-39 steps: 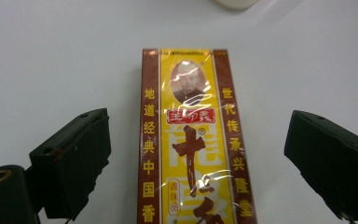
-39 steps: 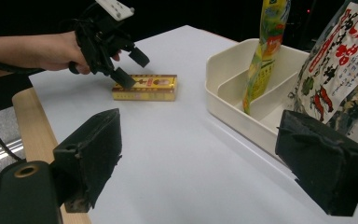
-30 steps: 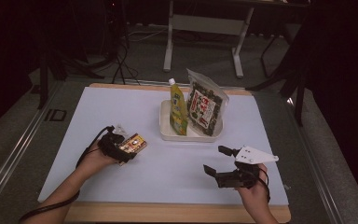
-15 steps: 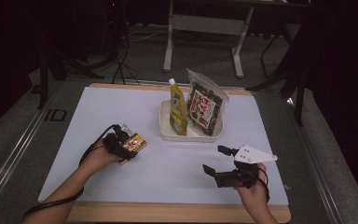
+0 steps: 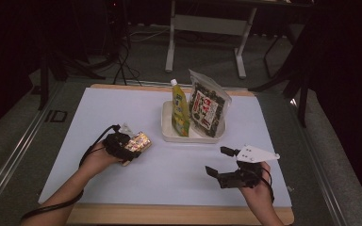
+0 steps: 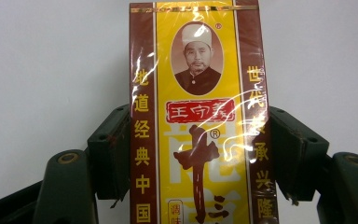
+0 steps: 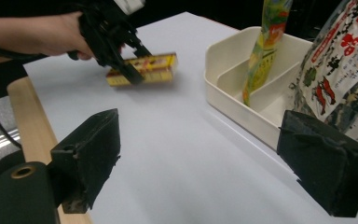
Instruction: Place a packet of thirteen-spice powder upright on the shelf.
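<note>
- Left gripper (image 5: 133,147) down on the white table (image 5: 99,113), jaws either side of the yellow-and-maroon box (image 5: 138,142); same box (image 6: 198,116) seen lengthways in the left gripper view, a pad flat against each long edge.
- Jaws just closing in, roughly mid-span now; both pads look in contact with the wrapper, so read as a grip on the box, though firmness of the squeeze not clear.
- Compared with a second ago: box and left gripper shifted a little toward the tray, box turned slightly; half a second ago already near the present spot.
- Box low over the table or resting on it; from the right gripper view the box (image 7: 142,69) looks slightly tilted, near end perhaps just clear of the surface — cannot say for sure.
- Box well apart from the white tray (image 5: 167,134), to its left and nearer the person.
- Tray already holding the green spout pouch (image 5: 180,112) upright in the left compartment and the dark snack bag (image 5: 208,109) leaning in the right one.
- Right gripper (image 5: 224,162) parked near the front edge, jaws wide apart, nothing between them; no change in place across the three high views.
- Reading: pick-up stage just completed or completing; likely next a lift and carry to the tray. Free room there tight — a narrow gap beside the pouch.
- Risk: glossy wrapper, thin edges under the pads; slip or twist possible on lift.
</note>
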`<state>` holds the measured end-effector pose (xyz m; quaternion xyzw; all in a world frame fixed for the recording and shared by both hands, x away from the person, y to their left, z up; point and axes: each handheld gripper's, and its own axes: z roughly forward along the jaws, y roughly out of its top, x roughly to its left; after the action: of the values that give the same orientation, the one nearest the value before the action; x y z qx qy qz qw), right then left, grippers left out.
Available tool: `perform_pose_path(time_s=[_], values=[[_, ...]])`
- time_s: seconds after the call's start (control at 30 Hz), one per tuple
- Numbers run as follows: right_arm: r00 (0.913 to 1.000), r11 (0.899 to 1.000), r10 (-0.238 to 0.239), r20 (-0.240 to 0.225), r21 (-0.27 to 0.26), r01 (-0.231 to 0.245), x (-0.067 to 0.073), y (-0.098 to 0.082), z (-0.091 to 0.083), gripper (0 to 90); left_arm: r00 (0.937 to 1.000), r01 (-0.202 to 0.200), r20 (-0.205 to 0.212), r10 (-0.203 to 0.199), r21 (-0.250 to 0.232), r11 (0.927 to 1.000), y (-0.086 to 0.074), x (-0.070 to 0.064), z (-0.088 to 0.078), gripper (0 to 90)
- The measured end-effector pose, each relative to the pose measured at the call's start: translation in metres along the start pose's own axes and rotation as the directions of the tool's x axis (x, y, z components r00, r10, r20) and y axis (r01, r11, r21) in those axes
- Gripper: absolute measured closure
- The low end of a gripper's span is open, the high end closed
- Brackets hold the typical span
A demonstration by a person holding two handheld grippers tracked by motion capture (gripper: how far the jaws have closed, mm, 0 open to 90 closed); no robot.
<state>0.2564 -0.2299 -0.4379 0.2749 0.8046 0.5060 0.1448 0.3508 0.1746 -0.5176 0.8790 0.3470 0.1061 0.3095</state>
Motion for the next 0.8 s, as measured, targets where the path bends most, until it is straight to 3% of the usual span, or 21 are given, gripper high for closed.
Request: perform_pose_path(time_s=[0.07, 0.2, 0.23, 0.3, 0.47, 0.5, 0.6, 0.7, 0.8], values=[[0.9999, 1.000, -0.006, 0.010, 0.000, 0.006, -0.001, -0.001, 0.001, 12.6, 0.9994, 0.029, 0.022, -0.028, -0.045, 0.9986, 0.002, -0.003, -0.007, 32.1], [0.9997, 1.000, -0.009, 0.025, 0.001, 0.009, -0.003, -0.001, 0.001, 12.4, 0.9962, 0.043, 0.082, -0.031, -0.141, 0.9891, 0.004, -0.010, -0.018, 32.1], [0.9997, 1.000, -0.009, 0.025, 0.001, 0.009, -0.003, -0.001, 0.001, 12.4, 0.9962, 0.043, 0.082, -0.031, -0.141, 0.9891, 0.004, -0.010, -0.018, 32.1], [0.9981, 1.000, -0.031, 0.054, 0.002, 0.031, -0.002, 0.002, -0.001, 12.4, 0.9958, 0.022, 0.091, -0.004, -0.195, 0.9805, 0.006, -0.019, -0.024, 32.1], [0.9936, 0.998, -0.060, 0.096, 0.030, 0.057, 0.003, 0.006, 0.002, 14.2, 0.9924, 0.002, 0.119, 0.030, -0.264, 0.9644, 0.009, -0.035, -0.031, 32.1], [0.9934, 0.999, -0.050, 0.103, 0.020, 0.048, 0.004, 0.005, 0.002, 14.2, 0.9906, -0.004, 0.130, 0.044, -0.292, 0.9563, 0.009, -0.039, -0.033, 32.1], [0.9943, 0.999, -0.024, 0.104, -0.042, 0.029, 0.006, 0.004, 0.004, 13.8, 0.9879, 0.001, 0.147, 0.049, -0.323, 0.9465, 0.011, -0.048, -0.035, 32.1], [0.9906, 0.997, -0.052, 0.126, -0.046, 0.058, 0.009, 0.007, 0.006, 10.2, 0.9837, -0.010, 0.166, 0.070, -0.339, 0.9406, 0.013, -0.058, -0.037, 32.1], [0.9920, 0.998, -0.010, 0.126, -0.060, 0.017, 0.012, 0.013, 0.008, 9.8, 0.9796, -0.022, 0.179, 0.092, -0.357, 0.9338, 0.014, -0.066, -0.037, 32.1]])
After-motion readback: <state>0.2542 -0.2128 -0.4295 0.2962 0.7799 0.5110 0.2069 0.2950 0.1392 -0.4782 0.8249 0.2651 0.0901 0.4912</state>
